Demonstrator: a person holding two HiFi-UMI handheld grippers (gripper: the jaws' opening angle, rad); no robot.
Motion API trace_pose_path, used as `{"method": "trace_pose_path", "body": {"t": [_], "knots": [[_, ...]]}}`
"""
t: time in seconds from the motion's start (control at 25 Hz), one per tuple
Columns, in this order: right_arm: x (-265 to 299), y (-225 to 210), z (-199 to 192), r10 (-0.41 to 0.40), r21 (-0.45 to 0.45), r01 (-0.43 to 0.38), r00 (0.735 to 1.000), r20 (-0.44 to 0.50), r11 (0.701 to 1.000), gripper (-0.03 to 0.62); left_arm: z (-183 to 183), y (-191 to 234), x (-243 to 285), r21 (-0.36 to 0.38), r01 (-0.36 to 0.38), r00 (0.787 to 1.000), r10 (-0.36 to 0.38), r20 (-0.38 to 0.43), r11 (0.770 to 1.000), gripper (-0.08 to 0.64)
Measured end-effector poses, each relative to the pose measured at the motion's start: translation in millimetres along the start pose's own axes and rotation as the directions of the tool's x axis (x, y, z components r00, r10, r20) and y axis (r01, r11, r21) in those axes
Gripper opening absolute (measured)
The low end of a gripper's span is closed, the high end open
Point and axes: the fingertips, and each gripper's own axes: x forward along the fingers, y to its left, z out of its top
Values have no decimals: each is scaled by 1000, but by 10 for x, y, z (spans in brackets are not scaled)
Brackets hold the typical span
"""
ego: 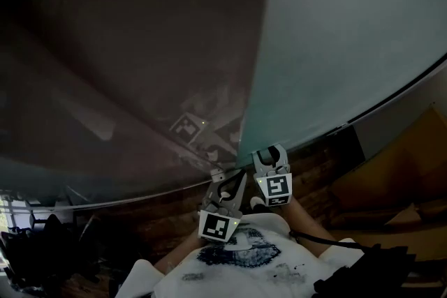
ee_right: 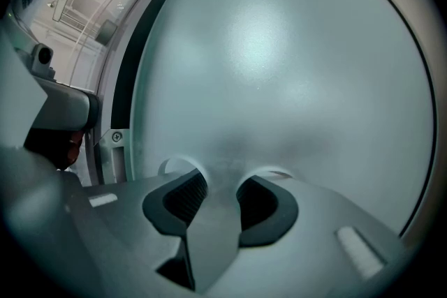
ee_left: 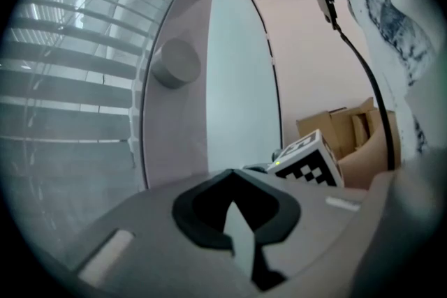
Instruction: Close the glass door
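The pale frosted glass door (ego: 335, 45) fills the upper right of the head view. Its near edge stands straight above both grippers and beside a dark tinted glass panel (ego: 126, 45) on the left.

The right gripper (ee_right: 222, 181) points at the door's face. Its jaws stand partly apart with only the frosted pane showing between them. Its black fingertips (ee_right: 178, 195) seem to touch the glass, where their pale reflections meet them.

The left gripper (ee_left: 232, 181) sits just beside the right one, slightly nearer the person. Its jaws are together, with nothing caught between.

In the left gripper view a round grey knob (ee_left: 176, 63) sits on the grey strip along the door's edge.

Brown cardboard boxes (ee_left: 343, 128) stand against the white wall beyond the door, flaps up. What lies inside them cannot be made out.
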Motion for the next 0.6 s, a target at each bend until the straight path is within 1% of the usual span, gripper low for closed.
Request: {"method": "trace_pose_path", "body": {"t": [0.16,0.32,0.44,0.6], "knots": [[39,37,24,-8,1,8,1000,-5,1000,124,-43,20,-16,1,47,999,-47,-2,999,3],[38,68,-4,-14,-1,14,1000,-22,1000,126,-77,-20,-69,-38,66,998,-66,6,997,3],[60,50,-16,-11,3,11,1000,-27,1000,126,-101,3,-97,-29,46,999,-46,8,999,3],[43,38,-32,5,7,-4,999,-35,1000,126,-65,-2,-176,-34,-16,1000,16,3,999,3]]}}
